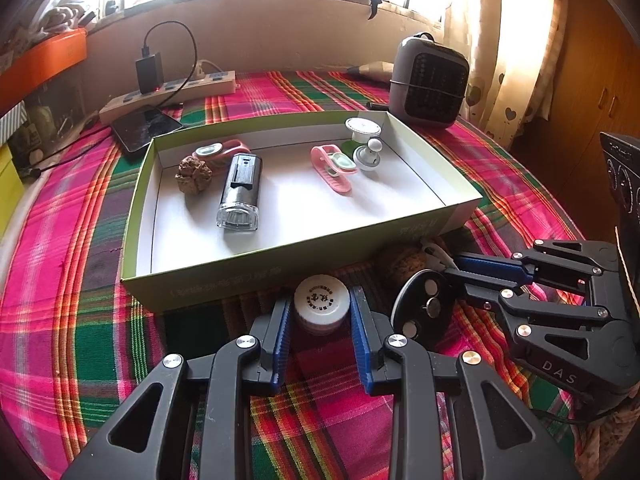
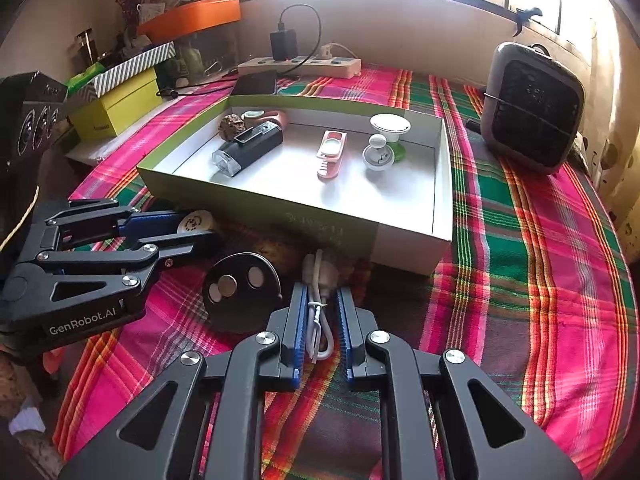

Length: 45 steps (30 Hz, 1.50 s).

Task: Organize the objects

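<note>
My left gripper [image 1: 321, 300] is shut on a small white-capped bottle [image 1: 322, 320] that stands on the plaid cloth, just in front of the green box [image 1: 280, 258]. To its right, my right gripper [image 2: 322, 294] is shut on a bundled white cable [image 2: 318, 320] lying on the cloth. A black round disc [image 2: 240, 288] with metal studs leans between the two grippers. Behind it, against the box wall, sits a brown nut [image 1: 402, 264]. The box holds a flashlight [image 1: 240, 188], a wrinkled nut [image 1: 194, 174], pink clips [image 1: 332, 168] and white knobs [image 1: 366, 152].
A grey heater [image 1: 430, 80] stands behind the box at the right. A power strip [image 1: 172, 92] with a charger and a phone [image 1: 146, 126] lie at the back left. Yellow and striped boxes [image 2: 116, 112] line the left edge. Curtains hang at the far right.
</note>
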Tool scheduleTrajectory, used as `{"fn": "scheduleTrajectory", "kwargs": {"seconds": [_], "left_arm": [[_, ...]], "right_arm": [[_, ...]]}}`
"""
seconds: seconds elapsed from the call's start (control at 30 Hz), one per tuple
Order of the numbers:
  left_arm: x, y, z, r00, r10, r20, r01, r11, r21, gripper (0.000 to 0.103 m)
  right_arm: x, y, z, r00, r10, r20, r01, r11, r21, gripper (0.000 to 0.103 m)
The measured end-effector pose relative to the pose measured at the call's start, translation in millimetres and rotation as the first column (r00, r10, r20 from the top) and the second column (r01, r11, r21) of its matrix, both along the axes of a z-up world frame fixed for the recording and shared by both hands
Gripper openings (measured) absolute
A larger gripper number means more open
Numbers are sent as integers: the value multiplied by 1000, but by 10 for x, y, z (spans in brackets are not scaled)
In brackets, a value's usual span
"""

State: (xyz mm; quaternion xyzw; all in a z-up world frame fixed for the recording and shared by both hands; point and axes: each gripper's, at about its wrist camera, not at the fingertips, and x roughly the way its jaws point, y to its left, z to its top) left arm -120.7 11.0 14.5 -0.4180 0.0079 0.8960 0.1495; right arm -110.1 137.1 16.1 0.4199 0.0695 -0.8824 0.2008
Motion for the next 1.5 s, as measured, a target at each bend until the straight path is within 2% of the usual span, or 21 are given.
{"fn": "scheduleTrajectory", "kwargs": {"seconds": [0.83,1.17,1.5], "left_arm": [[119,-102,277,998,7,-56,-7,1000,14,26],[-31,-122,401,998,13,-69,-12,1000,13,26],[-260,-144,389,998,25,-55,-23,1000,20,26]], "right_arm": [[124,84,284,998,-33,-55,30,998,-54,14],[0,105,463,995,-41,-88,35,997,-64,14],[-212,120,482,995,-54,-84,50,997,-58,14]]}}
